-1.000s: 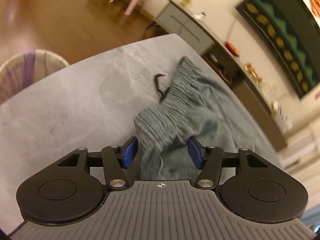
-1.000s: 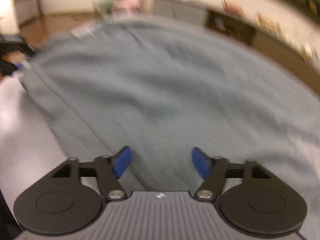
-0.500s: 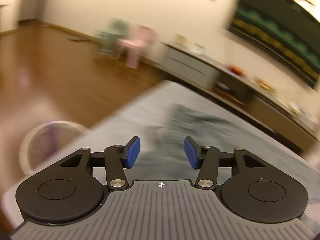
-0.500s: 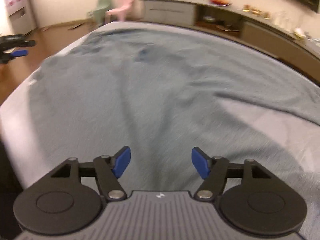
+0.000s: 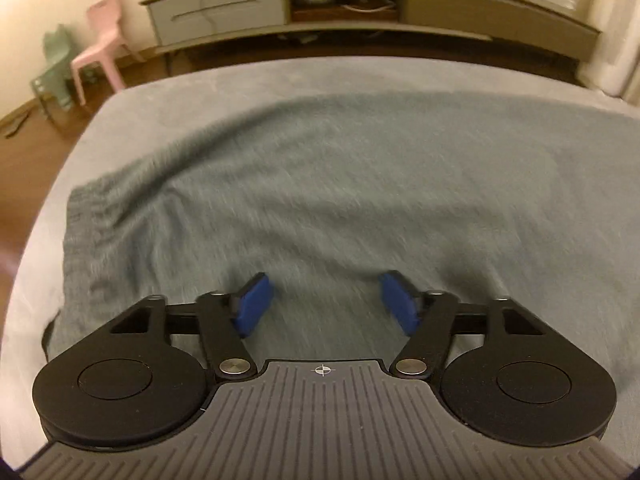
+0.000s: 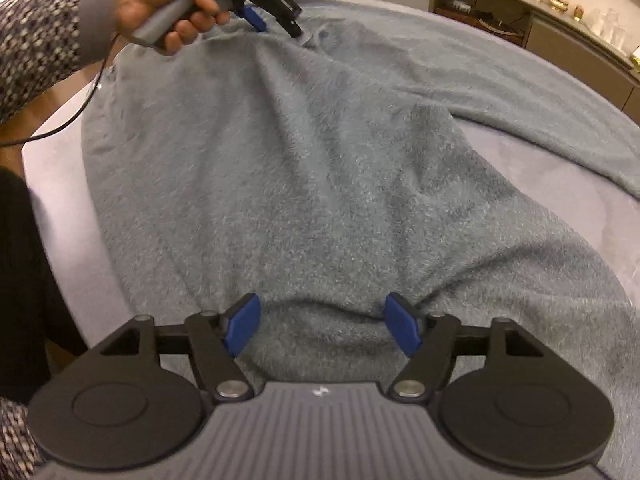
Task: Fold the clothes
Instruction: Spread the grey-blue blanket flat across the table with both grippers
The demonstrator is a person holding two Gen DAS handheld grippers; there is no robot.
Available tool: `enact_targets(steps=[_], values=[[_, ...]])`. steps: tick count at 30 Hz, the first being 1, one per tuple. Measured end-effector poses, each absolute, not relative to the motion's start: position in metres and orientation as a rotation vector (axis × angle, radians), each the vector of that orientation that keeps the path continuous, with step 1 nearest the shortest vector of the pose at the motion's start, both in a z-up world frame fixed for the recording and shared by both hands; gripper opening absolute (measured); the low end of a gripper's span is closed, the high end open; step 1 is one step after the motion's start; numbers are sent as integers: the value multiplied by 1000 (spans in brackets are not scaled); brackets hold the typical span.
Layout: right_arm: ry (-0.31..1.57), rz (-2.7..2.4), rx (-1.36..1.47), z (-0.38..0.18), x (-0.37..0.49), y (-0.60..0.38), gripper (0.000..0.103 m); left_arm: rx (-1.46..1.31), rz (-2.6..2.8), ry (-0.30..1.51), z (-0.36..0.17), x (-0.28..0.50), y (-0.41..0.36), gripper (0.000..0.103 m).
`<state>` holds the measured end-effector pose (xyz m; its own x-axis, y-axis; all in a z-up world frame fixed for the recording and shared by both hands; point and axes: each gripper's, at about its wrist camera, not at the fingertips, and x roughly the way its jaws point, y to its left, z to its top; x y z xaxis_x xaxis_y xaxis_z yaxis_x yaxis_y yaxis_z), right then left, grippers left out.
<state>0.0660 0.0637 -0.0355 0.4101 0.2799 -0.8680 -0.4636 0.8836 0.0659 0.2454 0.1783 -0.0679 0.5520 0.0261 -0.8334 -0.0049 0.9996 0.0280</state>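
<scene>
Lying under right hand-held gripper (image 6: pixel 322 326): garment (image 6: pixel 320 160)

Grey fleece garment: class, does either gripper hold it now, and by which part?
Neither. The left gripper and right gripper stand open over the grey fleece garment, jaws apart, clamping nothing.

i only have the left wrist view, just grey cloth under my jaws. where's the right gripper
observer: The right gripper is at the opposite edge of the grey garment. Its jaws are open, and cloth is bunched between them, not clamped.
operator: is it lying flat over there
observer: No. One long part runs off to the right, and bare table shows between it and the main body.
operator: anything trailing off my left gripper
observer: Yes. A black cable hangs below the hand that holds the left gripper and drops past the table edge.
</scene>
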Motion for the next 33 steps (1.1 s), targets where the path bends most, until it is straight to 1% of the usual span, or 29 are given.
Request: enact_targets(steps=[2, 4, 7, 8, 9, 11, 13, 16, 19, 20, 22, 23, 25, 28, 29, 30, 31, 32, 33], values=[[1011, 456, -201, -40, 73, 73, 84, 16, 38, 976, -70, 263, 182, 65], [966, 437, -214, -46, 83, 86, 90, 10, 60, 966, -72, 285, 184, 68], [915, 397, -172, -50, 91, 98, 90, 13, 124, 966, -72, 311, 188, 69], [921, 412, -181, -50, 87, 101, 90, 19, 156, 974, -72, 317, 190, 65], [929, 430, -190, -49, 82, 104, 90, 31, 181, 982, -70, 318, 193, 57], [979, 520, -241, -44, 64, 105, 90, 59, 205, 986, -62, 310, 197, 51], [1017, 582, -231, -39, 51, 100, 90, 44, 156, 937, -45, 288, 201, 51], [1025, 576, -154, -20, 64, 75, 75, -13, 31, 867, -19, 228, 217, 54], [933, 438, -88, 12, 116, 36, 75, 5, -16, 848, -7, 166, 246, 60], [903, 392, -67, 22, 133, 23, 75, 5, -14, 852, -7, 150, 256, 60], [886, 270, -54, 25, 191, 10, 76, -28, 25, 875, -14, 123, 277, 59], [878, 211, -48, 26, 219, 4, 77, -51, 49, 888, -19, 114, 284, 56], [895, 182, -54, 9, 249, 12, 77, -92, 76, 915, -31, 97, 300, 55], [921, 138, -62, -15, 294, 23, 73, -113, 92, 958, -51, 79, 314, 51], [930, 124, -65, -23, 309, 27, 70, -108, 93, 962, -57, 73, 318, 49], [938, 109, -68, -31, 324, 30, 70, -91, 91, 952, -61, 65, 320, 50], [947, 94, -71, -40, 339, 34, 71, -64, 93, 942, -64, 57, 320, 50], [955, 79, -72, -47, 354, 37, 80, -37, 102, 935, -65, 51, 319, 50], [954, 51, -39, -50, 360, 29, 83, -26, 111, 927, -65, 46, 321, 51]])
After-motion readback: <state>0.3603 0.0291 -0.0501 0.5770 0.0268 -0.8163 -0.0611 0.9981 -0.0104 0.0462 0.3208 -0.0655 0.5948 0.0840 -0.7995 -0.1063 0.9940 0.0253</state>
